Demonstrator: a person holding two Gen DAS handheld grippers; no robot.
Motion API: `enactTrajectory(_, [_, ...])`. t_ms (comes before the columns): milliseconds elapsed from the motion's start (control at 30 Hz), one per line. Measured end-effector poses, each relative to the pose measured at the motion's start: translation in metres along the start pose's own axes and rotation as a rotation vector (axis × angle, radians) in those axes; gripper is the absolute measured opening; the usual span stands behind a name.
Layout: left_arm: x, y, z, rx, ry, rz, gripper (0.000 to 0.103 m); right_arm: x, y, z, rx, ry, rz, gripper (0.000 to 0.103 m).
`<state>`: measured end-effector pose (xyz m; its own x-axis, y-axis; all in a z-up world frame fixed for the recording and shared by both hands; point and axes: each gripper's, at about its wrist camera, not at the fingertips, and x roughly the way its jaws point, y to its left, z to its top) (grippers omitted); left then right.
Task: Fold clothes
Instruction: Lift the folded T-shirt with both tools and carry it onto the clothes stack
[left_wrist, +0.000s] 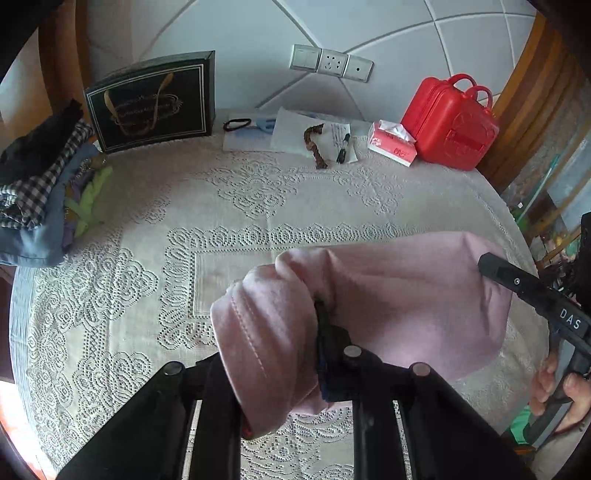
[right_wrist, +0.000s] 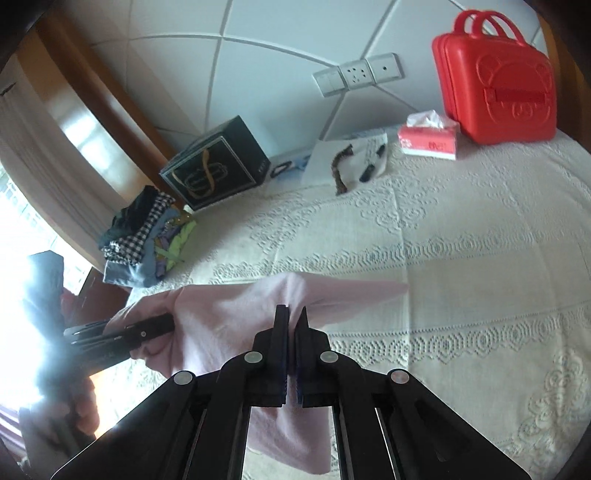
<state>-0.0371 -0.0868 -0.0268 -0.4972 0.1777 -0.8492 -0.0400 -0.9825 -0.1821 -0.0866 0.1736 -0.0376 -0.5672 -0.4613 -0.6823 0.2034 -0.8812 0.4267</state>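
A pink garment (left_wrist: 406, 295) hangs stretched between both grippers above the lace-covered table (left_wrist: 258, 206). My left gripper (left_wrist: 317, 306) is shut on one bunched end of it; cloth wraps over its left finger. My right gripper (right_wrist: 291, 314) is shut on the other end of the pink garment (right_wrist: 229, 321), with cloth hanging below the jaws. In the left wrist view the right gripper (left_wrist: 484, 264) comes in from the right, its tip against the cloth. In the right wrist view the left gripper (right_wrist: 170, 323) comes in from the left.
A pile of folded clothes (left_wrist: 40, 184) lies at the table's left edge. A dark gift box (left_wrist: 151, 103), papers with a pen (left_wrist: 321, 140), a tissue pack (left_wrist: 391, 144) and a red case (left_wrist: 450, 122) stand along the back wall.
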Motion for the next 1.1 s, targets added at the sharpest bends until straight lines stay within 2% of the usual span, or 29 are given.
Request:
enactTrajectory(200, [-0.017, 0.037, 0.036, -0.041, -0.016, -0.006, 0.016, 0.004, 0.038, 0.042, -0.084, -0.018, 0.026, 0.003])
enactTrajectory(333, [-0.037, 0.088, 0.072, -0.067, -0.055, -0.006, 0.016, 0.022, 0.085, 0.080, -0.131, -0.038, 0.043, 0.003])
enactTrajectory(433, [-0.071, 0.142, 0.109, -0.054, -0.115, 0.026, 0.016, 0.040, 0.137, 0.116, -0.176, -0.076, 0.071, 0.003])
enactTrajectory(667, [-0.183, 0.297, 0.212, -0.051, -0.272, 0.146, 0.016, 0.091, 0.297, 0.215, -0.264, -0.264, 0.211, 0.003])
enactTrajectory(733, [-0.203, 0.338, 0.234, -0.052, -0.294, 0.183, 0.016, 0.111, 0.336, 0.238, -0.271, -0.313, 0.256, 0.003])
enactTrajectory(800, [-0.206, 0.378, 0.245, -0.067, -0.295, 0.208, 0.016, 0.142, 0.365, 0.252, -0.264, -0.333, 0.293, 0.003])
enactTrajectory(833, [-0.199, 0.398, 0.245, -0.079, -0.275, 0.216, 0.016, 0.162, 0.376, 0.255, -0.249, -0.321, 0.306, 0.003])
enactTrajectory(900, [-0.169, 0.439, 0.236, -0.118, -0.203, 0.216, 0.019, 0.212, 0.386, 0.252, -0.201, -0.239, 0.315, 0.003])
enactTrajectory(967, [-0.129, 0.480, 0.221, -0.160, -0.104, 0.226, 0.026, 0.265, 0.387, 0.235, -0.154, -0.121, 0.300, 0.005])
enactTrajectory(1000, [-0.106, 0.496, 0.212, -0.179, -0.046, 0.242, 0.033, 0.292, 0.385, 0.223, -0.138, -0.052, 0.276, 0.007])
enactTrajectory(1033, [-0.084, 0.511, 0.200, -0.194, 0.013, 0.253, 0.044, 0.319, 0.382, 0.210, -0.124, 0.024, 0.242, 0.018])
enactTrajectory(1067, [-0.069, 0.522, 0.190, -0.201, 0.047, 0.256, 0.049, 0.344, 0.377, 0.197, -0.109, 0.097, 0.213, 0.033])
enactTrajectory(1100, [-0.056, 0.531, 0.181, -0.208, 0.072, 0.258, 0.060, 0.365, 0.371, 0.183, -0.096, 0.165, 0.192, 0.042])
